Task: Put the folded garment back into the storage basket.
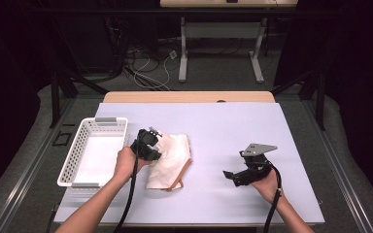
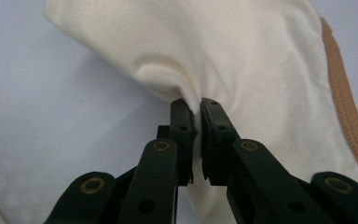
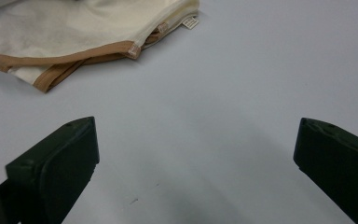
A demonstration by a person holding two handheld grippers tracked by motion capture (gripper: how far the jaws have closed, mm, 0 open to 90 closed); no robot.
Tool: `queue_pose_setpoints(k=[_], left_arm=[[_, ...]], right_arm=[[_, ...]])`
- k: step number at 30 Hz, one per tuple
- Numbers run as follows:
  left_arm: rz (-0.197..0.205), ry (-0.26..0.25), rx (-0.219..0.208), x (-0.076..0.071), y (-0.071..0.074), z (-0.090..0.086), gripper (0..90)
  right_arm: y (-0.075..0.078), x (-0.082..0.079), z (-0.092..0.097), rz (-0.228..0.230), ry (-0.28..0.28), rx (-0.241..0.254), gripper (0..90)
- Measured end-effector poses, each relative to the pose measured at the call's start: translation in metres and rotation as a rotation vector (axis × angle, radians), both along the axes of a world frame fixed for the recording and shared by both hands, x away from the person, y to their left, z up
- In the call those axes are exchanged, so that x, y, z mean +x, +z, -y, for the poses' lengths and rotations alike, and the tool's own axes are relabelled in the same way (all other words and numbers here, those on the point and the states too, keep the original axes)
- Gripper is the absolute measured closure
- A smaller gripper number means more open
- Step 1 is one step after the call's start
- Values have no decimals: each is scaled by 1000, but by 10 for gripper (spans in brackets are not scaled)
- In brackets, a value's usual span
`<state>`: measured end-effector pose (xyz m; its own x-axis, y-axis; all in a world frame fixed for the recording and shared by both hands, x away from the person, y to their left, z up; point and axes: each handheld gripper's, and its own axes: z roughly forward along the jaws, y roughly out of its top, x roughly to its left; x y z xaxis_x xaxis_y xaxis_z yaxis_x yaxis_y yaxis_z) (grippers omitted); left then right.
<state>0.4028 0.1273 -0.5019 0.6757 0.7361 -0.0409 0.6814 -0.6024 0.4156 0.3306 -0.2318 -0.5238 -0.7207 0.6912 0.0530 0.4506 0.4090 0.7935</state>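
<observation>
1. White table top (image 1: pixel 213 126), dark room behind; white basket (image 1: pixel 93 151) at 9 o'clock.
2. Cream cloth (image 1: pixel 172 160) with tan trim, crumpled just right of basket, left of centre.
3. Left gripper (image 2: pixel 196 108): clamped tight on a cloth fold.
4. Right gripper (image 3: pixel 196 154): at 4 o'clock, gaping wide, holding nothing, well apart from cloth.

Light falls evenly from above on the white table (image 1: pixel 233 131), which reads bright, while the room around it sinks into near black. Shadows are soft and faint; a dim one lies on the table between the right gripper's (image 3: pixel 196 154) jaws. No glare. The high view is slightly soft and grainy. In the left gripper view the cream cloth (image 2: pixel 242 60) blurs toward the edges.
</observation>
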Motion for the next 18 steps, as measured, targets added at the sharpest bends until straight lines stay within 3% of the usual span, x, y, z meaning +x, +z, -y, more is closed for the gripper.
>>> queue_pose_setpoints(k=[5,18], left_arm=[[14,-7,7,-1,8,1,845],[32,-60,79,-3,30,4,846]], right_arm=[[-2,-1,-4,-31,35,-49,0],[-4,-2,-8,-34,39,-78,0]])
